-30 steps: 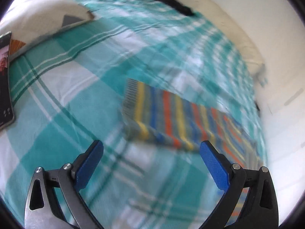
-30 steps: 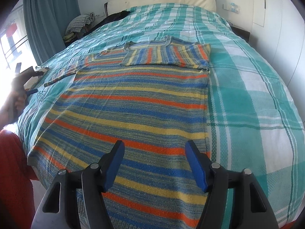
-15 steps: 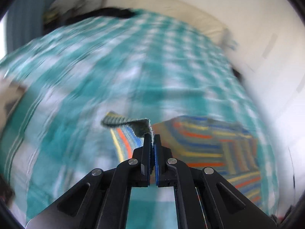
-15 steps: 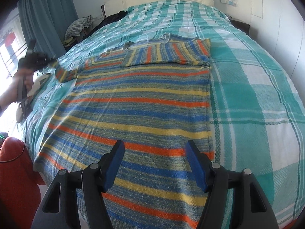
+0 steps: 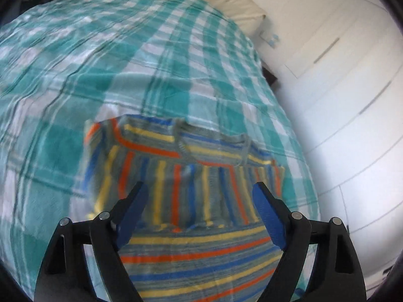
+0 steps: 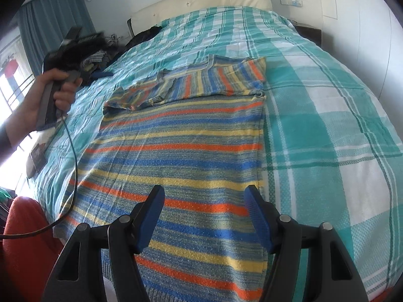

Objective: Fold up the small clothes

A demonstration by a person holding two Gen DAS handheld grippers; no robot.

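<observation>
On the checked bedspread (image 6: 327, 105) the striped sweater (image 6: 181, 151) lies sleeves folded in, both grippers' jaws wide apart, holding nothing.

Bare plaid bedspread (image 6: 327, 115) right of sweater (image 6: 181, 156), clothes pile (image 6: 100, 58) far left

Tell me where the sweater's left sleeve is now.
Right wrist view: the sleeve lies folded across the striped sweater, upper left, beside the neckline.
</observation>
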